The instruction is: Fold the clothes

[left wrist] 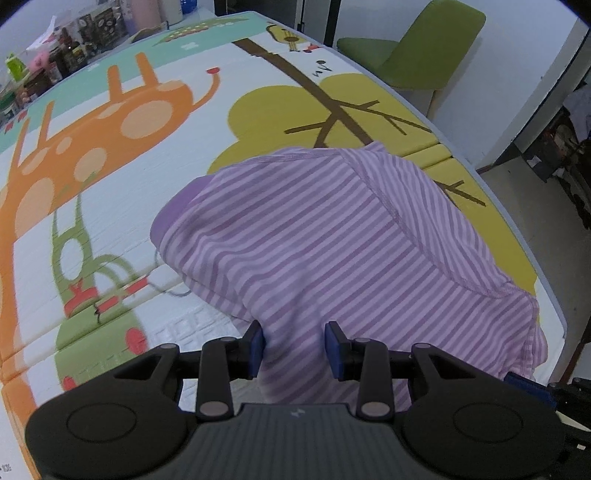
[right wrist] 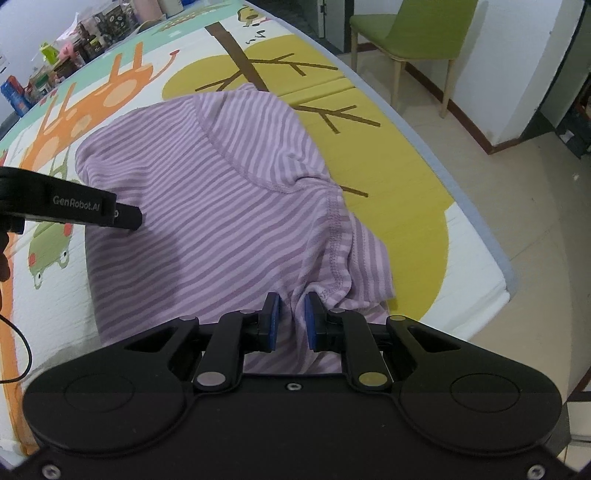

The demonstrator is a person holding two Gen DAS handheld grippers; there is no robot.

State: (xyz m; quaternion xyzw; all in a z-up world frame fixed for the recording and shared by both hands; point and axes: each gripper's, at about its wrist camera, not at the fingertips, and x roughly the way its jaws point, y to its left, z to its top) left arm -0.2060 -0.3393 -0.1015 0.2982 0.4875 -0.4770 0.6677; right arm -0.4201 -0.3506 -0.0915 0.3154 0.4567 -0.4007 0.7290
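A purple and white striped garment (left wrist: pixel 332 236) lies partly on the cartoon play mat (left wrist: pixel 110 192), its near edge lifted and its far part draped on the mat. My left gripper (left wrist: pixel 295 347) is shut on a wide bunch of this near edge, with cloth filling the gap between the blue pads (left wrist: pixel 255 347). In the right wrist view the same garment (right wrist: pixel 207 192) spreads ahead, and my right gripper (right wrist: pixel 292 319) is shut on a narrow gathered fold beside a stitched seam (right wrist: pixel 336 240). The left gripper's black casing (right wrist: pixel 74 206) reaches in from the left over the cloth.
The mat's right edge (right wrist: pixel 491 254) drops to a tiled floor (right wrist: pixel 535 206). A green chair (right wrist: pixel 413 33) stands beyond the far right corner. Boxes and toys (left wrist: pixel 55 55) crowd the far left side. A black cable (right wrist: pixel 22 354) hangs at the left.
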